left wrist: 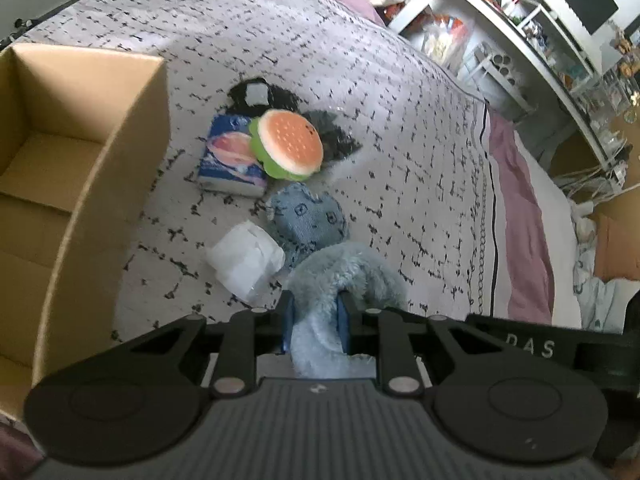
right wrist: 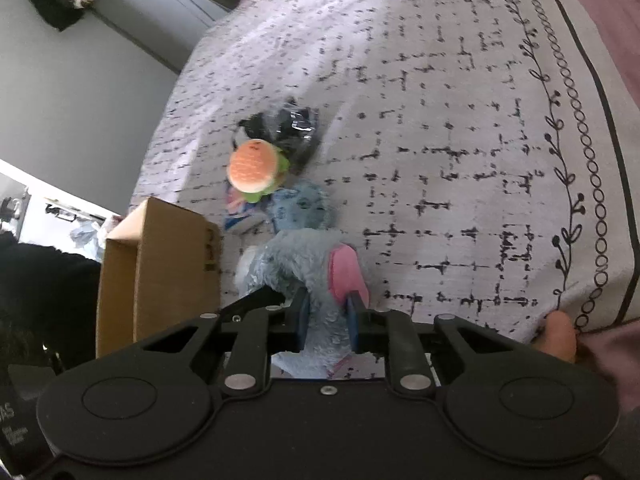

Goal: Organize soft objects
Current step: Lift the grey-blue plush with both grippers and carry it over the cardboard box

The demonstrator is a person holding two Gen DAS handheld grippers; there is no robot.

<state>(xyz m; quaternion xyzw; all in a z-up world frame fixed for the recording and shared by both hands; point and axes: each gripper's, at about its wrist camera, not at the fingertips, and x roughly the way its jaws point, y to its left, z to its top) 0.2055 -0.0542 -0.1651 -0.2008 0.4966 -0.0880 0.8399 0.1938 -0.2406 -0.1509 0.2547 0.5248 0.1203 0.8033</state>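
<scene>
**Two grips on one fluffy toy**

Both tongs were clamped on the same blue plush toy (left wrist: 344, 276): the left gripper (left wrist: 316, 320) pinched a furry limb, the right gripper (right wrist: 328, 316) squeezed the body beside its pink ear (right wrist: 346, 270). That toy hung just above the bedspread (left wrist: 400, 120), near the cardboard box (left wrist: 80, 160) out at nine o'clock in the left view. It looked light and floppy, so it should sag and stretch between the two holds; the fur compresses, so a deep bite on the thick body seemed safer than a thin limb. Up at twelve o'clock waited the burger toy (left wrist: 290, 142), tissue packet (left wrist: 230, 160), denim pouch (left wrist: 310, 218) and a white plastic bundle (left wrist: 246, 260).
</scene>
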